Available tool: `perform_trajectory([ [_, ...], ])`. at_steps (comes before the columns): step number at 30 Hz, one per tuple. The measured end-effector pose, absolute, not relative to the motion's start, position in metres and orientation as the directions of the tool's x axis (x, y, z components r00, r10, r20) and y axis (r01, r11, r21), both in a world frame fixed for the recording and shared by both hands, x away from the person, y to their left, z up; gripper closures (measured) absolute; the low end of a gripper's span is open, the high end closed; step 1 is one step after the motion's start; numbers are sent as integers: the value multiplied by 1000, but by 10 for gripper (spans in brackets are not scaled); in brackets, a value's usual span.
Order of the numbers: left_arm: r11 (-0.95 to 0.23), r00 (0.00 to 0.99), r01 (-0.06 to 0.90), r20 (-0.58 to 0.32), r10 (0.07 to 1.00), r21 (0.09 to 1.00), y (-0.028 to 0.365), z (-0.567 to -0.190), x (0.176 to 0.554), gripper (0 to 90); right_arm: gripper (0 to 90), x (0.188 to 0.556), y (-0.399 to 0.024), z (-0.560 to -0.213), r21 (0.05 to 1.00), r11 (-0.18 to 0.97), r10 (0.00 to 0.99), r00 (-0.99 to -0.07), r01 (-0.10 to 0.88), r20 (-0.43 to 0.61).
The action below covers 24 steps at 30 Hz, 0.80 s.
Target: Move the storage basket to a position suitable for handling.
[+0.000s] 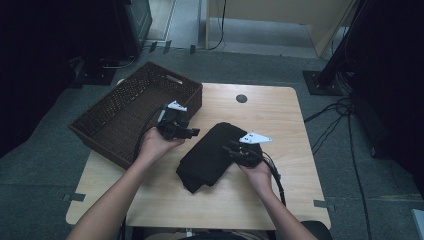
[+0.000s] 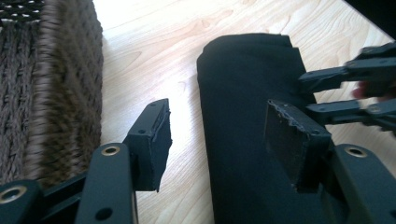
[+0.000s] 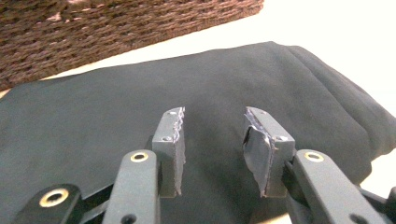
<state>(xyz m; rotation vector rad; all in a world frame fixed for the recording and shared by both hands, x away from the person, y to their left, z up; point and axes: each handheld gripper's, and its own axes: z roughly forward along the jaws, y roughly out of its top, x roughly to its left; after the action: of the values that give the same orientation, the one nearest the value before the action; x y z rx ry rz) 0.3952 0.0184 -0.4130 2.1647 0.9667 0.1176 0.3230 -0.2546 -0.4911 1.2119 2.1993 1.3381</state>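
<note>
- I am seeing a brown woven basket (image 1: 125,107) sitting at the far left of the table (image 1: 280,125), overhanging its left edge.
- I am holding the left gripper (image 1: 192,132) just beside the basket's near right corner, pointing right toward the cloth; its jaws are standing wide apart with nothing between them, only bare table and the cloth's left edge beyond.
- The folded black cloth (image 1: 212,155) is lying flat in the middle of the table, running diagonally from the near left to the far right, close to the basket but apart from it.
- I am keeping the right gripper (image 1: 229,147) over the cloth's right part, pointing left; in the right gripper view its jaws are standing partly open above the cloth (image 3: 140,116), gripping nothing that I can make out.
</note>
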Motion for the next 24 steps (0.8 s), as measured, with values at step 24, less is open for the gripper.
perform_trajectory([
  [24, -523, 735, 617, -195, 649, 588, -21, -459, 392, 321, 576, 298, -248, -508, 801, 264, 772, -616, 537, 158],
])
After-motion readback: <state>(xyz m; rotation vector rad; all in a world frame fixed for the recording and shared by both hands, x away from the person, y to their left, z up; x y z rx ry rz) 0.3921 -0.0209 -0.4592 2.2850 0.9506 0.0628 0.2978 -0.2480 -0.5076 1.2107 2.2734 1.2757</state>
